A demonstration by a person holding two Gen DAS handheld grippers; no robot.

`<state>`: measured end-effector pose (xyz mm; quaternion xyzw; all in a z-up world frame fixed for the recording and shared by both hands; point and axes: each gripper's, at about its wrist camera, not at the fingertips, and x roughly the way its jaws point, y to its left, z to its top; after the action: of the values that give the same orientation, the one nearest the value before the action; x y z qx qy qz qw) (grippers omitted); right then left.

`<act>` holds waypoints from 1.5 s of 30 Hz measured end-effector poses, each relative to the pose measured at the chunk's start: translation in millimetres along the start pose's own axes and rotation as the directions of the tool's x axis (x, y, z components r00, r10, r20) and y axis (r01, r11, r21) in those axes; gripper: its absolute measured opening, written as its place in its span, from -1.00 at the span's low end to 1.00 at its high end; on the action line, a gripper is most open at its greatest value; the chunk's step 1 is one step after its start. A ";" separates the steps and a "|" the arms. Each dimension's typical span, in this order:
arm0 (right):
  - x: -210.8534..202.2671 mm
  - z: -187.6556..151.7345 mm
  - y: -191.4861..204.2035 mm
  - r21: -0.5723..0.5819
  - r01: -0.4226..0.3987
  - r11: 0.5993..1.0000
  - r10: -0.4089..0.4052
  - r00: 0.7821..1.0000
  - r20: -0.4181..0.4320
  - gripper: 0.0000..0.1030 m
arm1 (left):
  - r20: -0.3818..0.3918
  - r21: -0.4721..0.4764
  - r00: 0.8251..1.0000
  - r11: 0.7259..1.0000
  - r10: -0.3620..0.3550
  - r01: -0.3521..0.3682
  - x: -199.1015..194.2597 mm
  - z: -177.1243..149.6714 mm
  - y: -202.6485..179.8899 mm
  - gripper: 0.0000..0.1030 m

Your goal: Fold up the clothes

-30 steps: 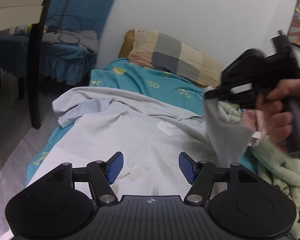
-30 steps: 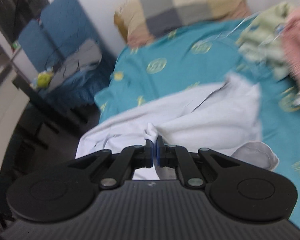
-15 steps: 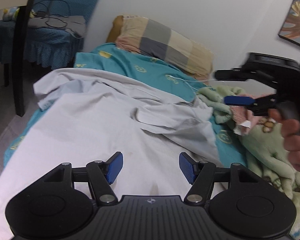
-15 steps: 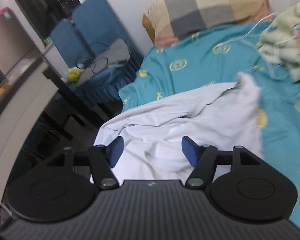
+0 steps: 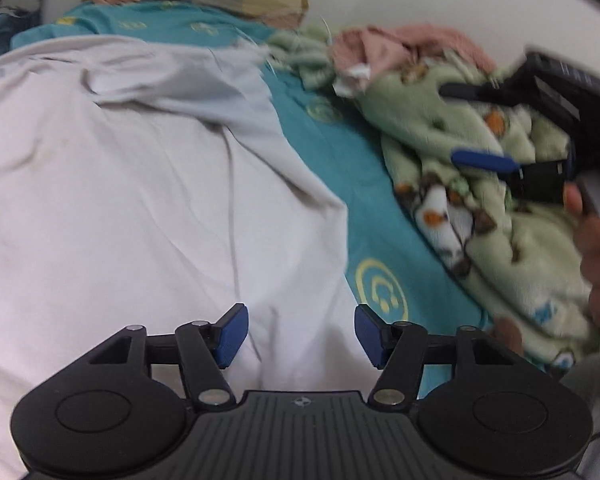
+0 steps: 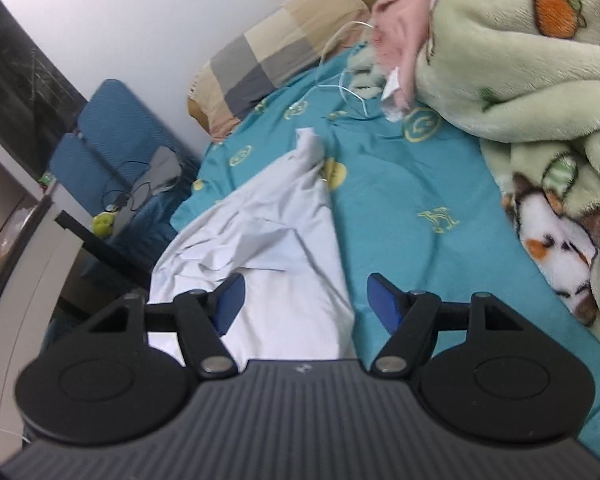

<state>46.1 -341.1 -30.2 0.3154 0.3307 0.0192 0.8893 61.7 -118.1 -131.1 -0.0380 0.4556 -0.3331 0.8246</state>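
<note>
A pale grey-white shirt (image 5: 120, 184) lies spread on the teal bed sheet (image 5: 340, 128), one sleeve folded over its upper part. My left gripper (image 5: 300, 334) is open and empty just above the shirt's right hem. My right gripper (image 6: 305, 300) is open and empty over the shirt's (image 6: 268, 240) right edge; it also shows at the right of the left wrist view (image 5: 496, 128), held over the blanket, its jaws apart.
A green patterned fleece blanket (image 6: 532, 92) is heaped along the right of the bed with pink cloth (image 6: 400, 20) on it. A checked pillow (image 6: 276, 52) lies at the head by the wall. A white cable (image 6: 340, 80) lies on the sheet. A blue chair (image 6: 112, 136) stands left.
My right gripper opened and let go of the sleeve, which now lies folded over the shirt, then drew back right over the blanket. My left gripper moved right and tilted down.
</note>
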 end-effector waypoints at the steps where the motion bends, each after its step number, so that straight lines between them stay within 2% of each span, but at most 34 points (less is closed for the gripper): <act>1: 3.7 -0.2 -2.4 0.006 -0.002 1.000 0.002 1.000 -0.005 0.37 | -0.014 0.038 1.000 0.999 0.014 -0.014 4.7 -1.8 -4.6 -0.25; 2: 7.4 -0.7 -4.4 0.011 -0.001 1.000 0.001 1.000 -0.013 0.37 | -0.026 0.072 0.999 0.997 0.033 -0.031 8.7 -2.5 -8.5 -0.63; 4: 14.4 -2.8 -7.5 0.013 0.005 1.000 -0.005 0.999 -0.037 0.37 | -0.026 0.083 0.998 0.995 0.055 -0.053 6.3 0.3 -7.9 -0.94; 7: 17.9 -6.2 -8.2 -0.003 0.006 1.000 -0.006 0.998 -0.060 0.37 | 0.004 0.013 0.999 0.999 0.041 -0.041 -23.2 17.6 7.1 -0.96; 13: 23.5 -6.4 -10.5 0.016 -0.012 1.000 0.014 0.997 -0.079 0.37 | -0.100 -0.108 0.991 0.989 0.093 -0.104 -26.2 14.3 46.7 -0.95; 18: 35.4 -9.0 -6.6 0.007 -0.008 1.000 0.009 0.993 -0.116 0.37 | -0.181 -0.204 0.977 0.968 0.113 -0.149 -27.6 13.6 78.1 -0.80; 21: 37.7 -12.4 -7.4 0.004 0.019 1.000 -0.019 0.992 -0.127 0.37 | -0.158 -0.280 0.985 0.953 0.071 -0.113 -34.4 31.4 91.6 -0.27; 22: 38.5 -12.4 -7.9 0.010 0.022 1.000 -0.020 0.992 -0.127 0.37 | -0.139 -0.314 0.989 0.945 0.051 -0.093 -36.3 40.6 96.7 0.02; 23: 39.5 -11.3 -8.3 0.019 0.018 1.000 -0.016 0.992 -0.123 0.37 | -0.119 -0.347 0.992 0.935 0.033 -0.073 -38.2 49.7 101.9 0.25; 26: 44.3 -7.5 -8.5 0.043 0.008 0.999 -0.003 0.994 -0.110 0.37 | -0.022 -0.482 1.000 0.876 -0.020 0.007 -28.6 85.8 125.6 0.47; 29: 55.6 -3.3 -10.0 0.064 0.003 0.998 0.005 0.994 -0.113 0.37 | 0.077 -0.600 0.997 0.798 -0.023 0.065 1.9 124.2 149.7 0.50; 31: 63.3 -1.1 -14.2 0.079 0.000 0.997 0.009 0.993 -0.117 0.37 | 0.138 -0.677 0.990 0.729 -0.010 0.101 29.6 145.1 166.1 0.52; 32: 66.7 -0.5 -16.5 0.084 0.004 0.996 0.005 0.993 -0.116 0.37 | 0.162 -0.700 0.987 0.704 -0.010 0.122 44.8 154.8 170.6 0.52; 33: 70.1 0.1 -18.6 0.086 0.010 0.996 0.000 0.994 -0.113 0.37 | 0.184 -0.719 0.983 0.680 -0.011 0.142 60.7 164.7 173.9 0.52; 34: 73.9 0.6 -20.3 0.083 0.016 0.996 -0.006 0.994 -0.112 0.37 | 0.197 -0.725 0.980 0.673 -0.002 0.147 74.4 172.0 176.1 0.50; 36: 82.7 1.4 -21.0 0.064 0.032 0.997 -0.024 0.993 -0.117 0.37 | 0.185 -0.720 0.982 0.686 0.045 0.104 97.1 183.5 173.5 0.44; 38: 90.8 0.7 -19.1 0.037 0.040 0.998 -0.035 0.991 -0.126 0.37 | 0.179 -0.701 0.977 0.711 0.115 0.044 112.0 192.1 171.2 -0.04; 39: 94.2 -0.2 -17.5 0.023 0.042 0.999 -0.039 0.991 -0.131 0.37 | 0.177 -0.690 0.975 0.723 0.137 0.024 116.3 194.6 170.2 -0.16; 41: 99.9 -2.8 -13.6 -0.007 0.043 0.999 -0.043 0.989 -0.145 0.37 | 0.170 -0.635 0.975 0.773 0.141 -0.001 111.0 202.6 168.4 -0.85; 42: 101.8 -4.5 -11.8 -0.019 0.043 0.999 -0.045 0.987 -0.151 0.37 | 0.167 -0.603 0.976 0.797 0.142 -0.013 107.3 206.8 167.4 -0.92; 45: 104.2 -12.1 -4.9 -0.042 0.029 0.999 -0.036 0.984 -0.175 0.37 | 0.166 -0.499 0.974 0.865 0.153 -0.051 90.9 219.7 166.5 -0.93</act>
<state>119.3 -313.1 -100.2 0.2893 0.4124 0.0389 0.8630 351.0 -95.0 -130.3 -0.2552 0.4414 -0.1564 0.8459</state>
